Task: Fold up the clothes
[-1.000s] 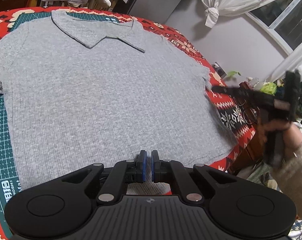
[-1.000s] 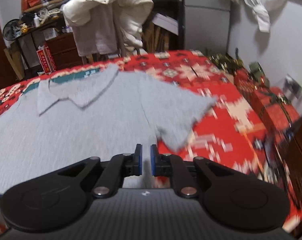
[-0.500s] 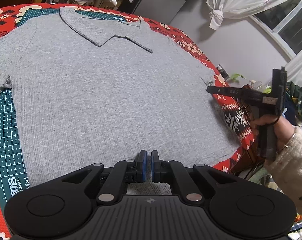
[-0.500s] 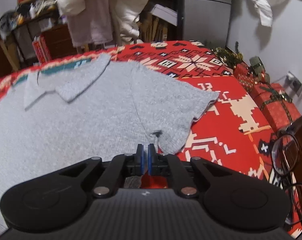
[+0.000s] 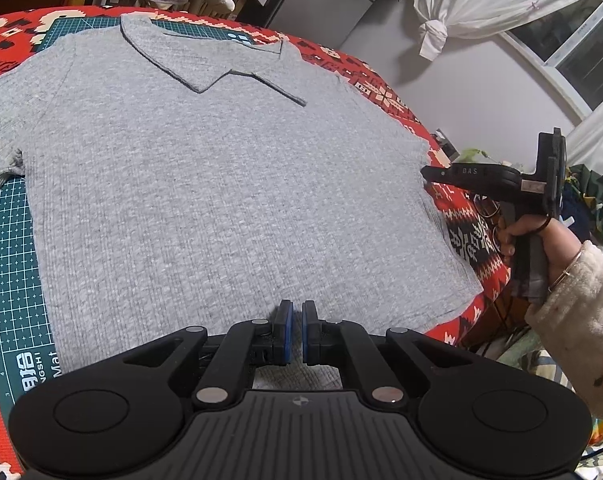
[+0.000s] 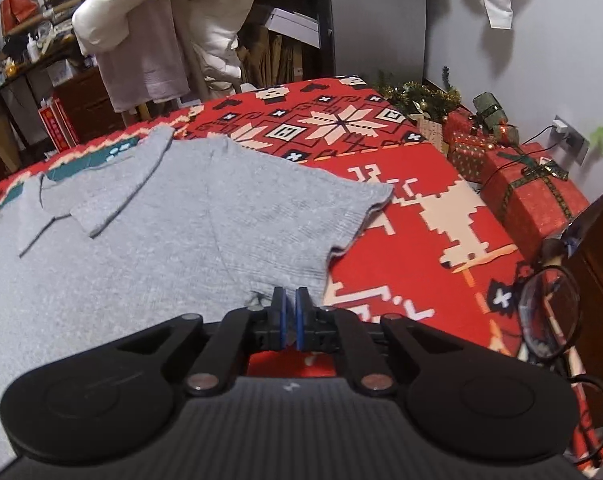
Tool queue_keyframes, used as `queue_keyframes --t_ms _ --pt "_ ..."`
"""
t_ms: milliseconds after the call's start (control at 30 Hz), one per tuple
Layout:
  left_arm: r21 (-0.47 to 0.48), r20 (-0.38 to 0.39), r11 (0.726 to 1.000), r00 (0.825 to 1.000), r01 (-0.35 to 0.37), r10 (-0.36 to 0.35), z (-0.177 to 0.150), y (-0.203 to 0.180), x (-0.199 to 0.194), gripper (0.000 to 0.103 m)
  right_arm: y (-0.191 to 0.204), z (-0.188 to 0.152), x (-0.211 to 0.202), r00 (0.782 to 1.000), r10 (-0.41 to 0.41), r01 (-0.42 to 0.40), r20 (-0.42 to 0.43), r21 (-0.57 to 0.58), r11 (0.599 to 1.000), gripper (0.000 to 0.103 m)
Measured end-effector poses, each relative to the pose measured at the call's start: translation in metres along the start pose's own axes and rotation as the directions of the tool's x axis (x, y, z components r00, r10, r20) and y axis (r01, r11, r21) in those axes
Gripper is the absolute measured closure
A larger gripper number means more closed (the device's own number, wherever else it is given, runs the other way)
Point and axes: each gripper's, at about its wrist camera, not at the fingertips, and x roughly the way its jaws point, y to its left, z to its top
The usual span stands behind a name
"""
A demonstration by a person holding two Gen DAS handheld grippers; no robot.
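Shirt point(image 5: 229, 184) lies flat, unfolded; left gripper point(image 5: 293, 330) and right gripper point(image 6: 289, 322) nearly closed, gripping nothing; all folds remain.

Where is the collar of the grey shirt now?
In the left wrist view the collar lies at the far end of the grey shirt, partly over the green cutting mat and opposite the left tool at the near hem.
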Motion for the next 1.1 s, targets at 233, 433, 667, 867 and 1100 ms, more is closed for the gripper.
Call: queue_keyframes --t_ms 233,433,667,867,1100 --pt "0.002 0.001 1.0 1.0 -0.001 0.001 0.001 -0.001 0.001 0.101 -0.01 0.014 -0.009 0.998 -0.005 0.001 0.07 0.06 0.998 0.098" --pt "0.002 0.0 1.0 1.0 -0.001 0.001 0.0 -0.002 0.002 0.101 -0.011 0.024 0.014 0.999 0.024 -0.029 0.044 0.117 0.993 0.098" --pt "0.001 0.0 1.0 1.0 0.004 -0.004 0.0 -0.002 0.002 0.101 -0.03 0.015 0.017 0.999 -0.04 0.035 0.028 0.156 0.987 0.101" --pt "-0.004 0.002 1.0 1.0 0.004 -0.004 0.0 -0.001 0.002 0.101 -0.045 0.025 0.013 0.997 -0.057 0.042 0.053 0.243 0.969 0.092" --pt "-0.006 0.003 1.0 1.0 -0.002 0.002 0.0 0.0 0.0 0.101 -0.059 0.047 0.028 0.994 -0.079 0.054 0.069 0.299 0.953 0.09"
